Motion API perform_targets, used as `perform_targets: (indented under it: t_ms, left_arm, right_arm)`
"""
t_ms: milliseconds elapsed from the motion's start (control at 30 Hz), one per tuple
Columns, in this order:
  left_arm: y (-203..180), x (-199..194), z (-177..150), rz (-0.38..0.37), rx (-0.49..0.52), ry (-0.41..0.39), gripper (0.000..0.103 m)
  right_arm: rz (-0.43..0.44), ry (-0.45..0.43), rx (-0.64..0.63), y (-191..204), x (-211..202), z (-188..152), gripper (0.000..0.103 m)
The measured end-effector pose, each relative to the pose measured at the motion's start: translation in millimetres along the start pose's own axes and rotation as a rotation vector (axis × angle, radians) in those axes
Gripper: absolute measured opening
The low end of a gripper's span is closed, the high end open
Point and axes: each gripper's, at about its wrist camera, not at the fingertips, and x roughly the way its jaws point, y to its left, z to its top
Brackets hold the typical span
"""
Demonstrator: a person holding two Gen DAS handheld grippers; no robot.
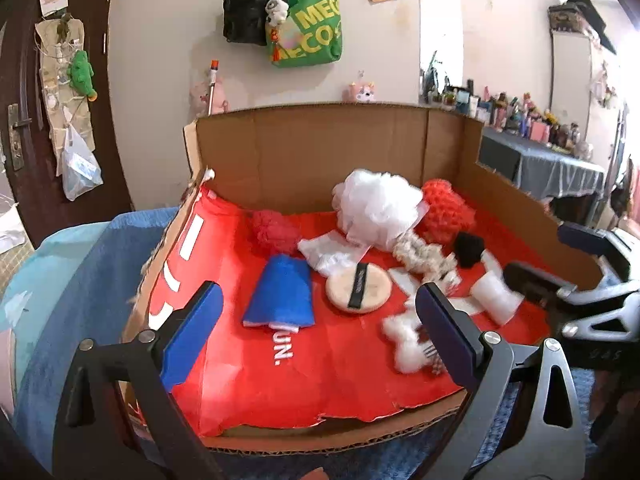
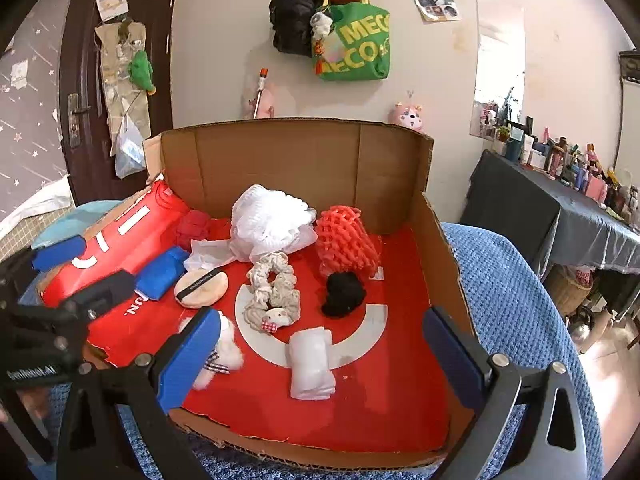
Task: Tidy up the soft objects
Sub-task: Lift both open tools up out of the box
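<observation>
Two hand-held grippers hover at the near edge of a cardboard box (image 2: 400,168) lined in red, set on a blue blanket (image 2: 516,280), where a scatter of soft objects waits to be sorted. The left gripper (image 1: 318,332) has its jaws spread wide and holds nothing; the right gripper (image 2: 320,354) is likewise wide open and empty.

Inside the box lie a white bath pouf (image 2: 268,220) at the back beside an orange foam net (image 2: 344,242), a red pouf (image 2: 194,228) and a folded blue cloth (image 2: 164,266) to the left, a round powder puff (image 2: 202,284), a beige scrunchie (image 2: 272,284), a black scrunchie (image 2: 342,292), a rolled white pad (image 2: 312,364) and a white fluffy bow (image 2: 224,350).

The rolled pad sits nearest the right gripper, almost between its fingers, and looks the likeliest first pick, though nothing yet is committed. A clean grasp would mean lowering straight over its middle, closing across the short width and squeezing gently, since the roll would probably flatten or unfurl. The bow lies just beside the left finger (image 2: 188,360), partly hidden, so its shape is uncertain; the approach should keep clear of snagging it.
</observation>
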Motion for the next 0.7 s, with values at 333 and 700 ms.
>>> perform_targets:
  t_ms: [333,700]
  left_arm:
    - [6,5,-10,0.034,-0.019,0.021,0.098]
    - [8,10,-12,0.039,-0.03,0.042,0.098]
  right_arm:
    - [-0.032,-0.013,-0.001,5,3,-6,0.103]
    - [-0.05,0.016,0.011,3,11,-11,0.103]
